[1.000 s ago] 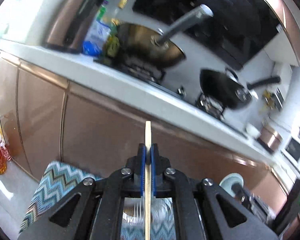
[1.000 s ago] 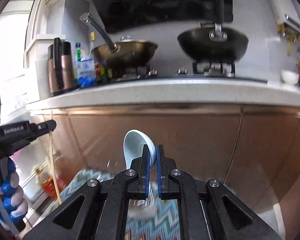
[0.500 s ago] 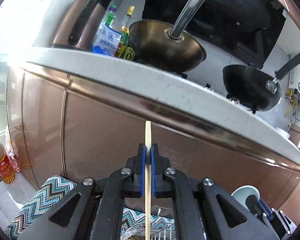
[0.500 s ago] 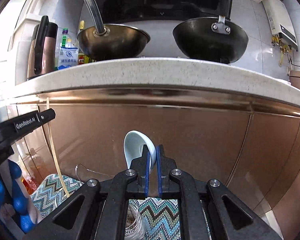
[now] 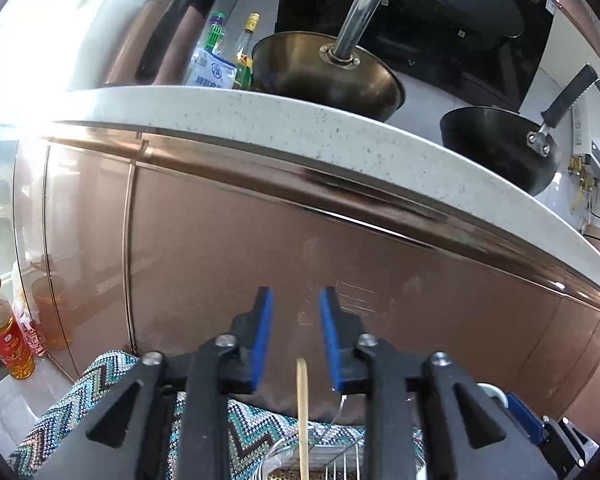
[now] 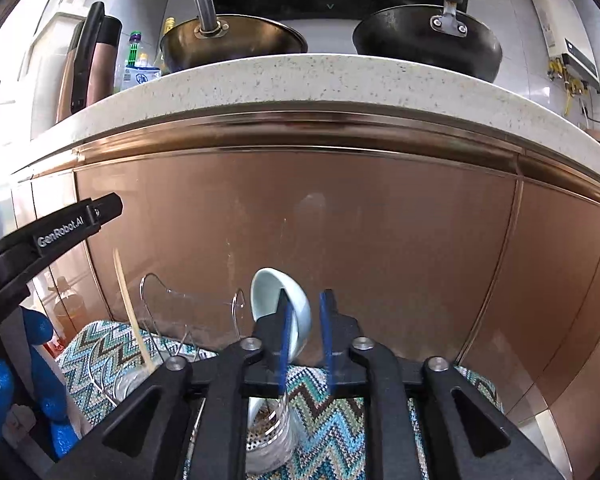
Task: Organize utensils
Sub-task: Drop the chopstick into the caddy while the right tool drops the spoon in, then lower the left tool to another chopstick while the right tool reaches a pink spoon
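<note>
My left gripper [image 5: 295, 340] is open, its blue pads apart. A thin wooden chopstick [image 5: 302, 416] stands free below the gap, its lower end in a glass holder [image 5: 284, 456]. It also shows in the right wrist view [image 6: 134, 320], leaning in a wire and glass rack [image 6: 168, 320]. My right gripper [image 6: 305, 344] is open. A pale blue ceramic spoon [image 6: 278, 304] stands upright just left of its gap, bowl up, handle down in a glass jar [image 6: 270, 436]. The left pad overlaps the spoon; contact cannot be told.
A zigzag-patterned cloth [image 6: 332, 408] covers the surface under the holders. Copper cabinet doors [image 6: 340, 240] rise close ahead, under a speckled white counter edge [image 6: 300, 76]. Two woks [image 6: 232, 42] sit on the stove above. An oil bottle [image 5: 6, 340] stands far left.
Both grippers have lowered and opened. The left one let go of the chopstick, which now stands in the holder. The right one released the spoon into the jar.
</note>
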Available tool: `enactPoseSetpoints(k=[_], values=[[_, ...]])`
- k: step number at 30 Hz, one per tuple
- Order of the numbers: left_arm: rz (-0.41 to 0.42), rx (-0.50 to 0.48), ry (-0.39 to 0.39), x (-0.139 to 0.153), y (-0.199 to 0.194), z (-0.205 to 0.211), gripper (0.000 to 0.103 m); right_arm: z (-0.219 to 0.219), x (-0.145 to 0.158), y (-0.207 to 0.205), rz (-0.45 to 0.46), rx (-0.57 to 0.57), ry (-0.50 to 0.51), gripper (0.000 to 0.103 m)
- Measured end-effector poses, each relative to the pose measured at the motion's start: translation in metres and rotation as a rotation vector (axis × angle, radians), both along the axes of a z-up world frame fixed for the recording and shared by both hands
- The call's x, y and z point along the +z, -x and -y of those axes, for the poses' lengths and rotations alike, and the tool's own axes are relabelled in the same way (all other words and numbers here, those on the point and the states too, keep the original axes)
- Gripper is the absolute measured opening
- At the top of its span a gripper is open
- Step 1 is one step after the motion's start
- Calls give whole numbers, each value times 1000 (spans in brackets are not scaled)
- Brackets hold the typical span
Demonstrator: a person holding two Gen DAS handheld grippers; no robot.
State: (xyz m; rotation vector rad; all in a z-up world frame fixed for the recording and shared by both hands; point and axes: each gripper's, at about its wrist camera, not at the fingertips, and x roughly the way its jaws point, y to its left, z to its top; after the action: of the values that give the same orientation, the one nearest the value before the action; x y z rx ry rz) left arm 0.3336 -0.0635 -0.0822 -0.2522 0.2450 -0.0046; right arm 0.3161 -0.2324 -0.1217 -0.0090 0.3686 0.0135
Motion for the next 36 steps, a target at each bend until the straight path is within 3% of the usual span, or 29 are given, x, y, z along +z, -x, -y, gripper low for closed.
enactPoseSetpoints(k=[2,11,21,23,26,36], values=[[2,-13,-11,5,7,-1,31,0,4,4,8,6,-1,33],[11,-25,-43,46,56,-19,37,2,36,40,48,0,-20,34],[1,-6,-97,104,143,-60,43,17,73,113,67,27,-116,34],[5,5,-107,113,162,-71,44,16,81,128,80,32,-131,38],[8,23,-121,122,186,-86,45,16,92,149,101,40,-151,44],[-36,48,-100,133,248,-134,47,10,124,215,128,62,-126,44]])
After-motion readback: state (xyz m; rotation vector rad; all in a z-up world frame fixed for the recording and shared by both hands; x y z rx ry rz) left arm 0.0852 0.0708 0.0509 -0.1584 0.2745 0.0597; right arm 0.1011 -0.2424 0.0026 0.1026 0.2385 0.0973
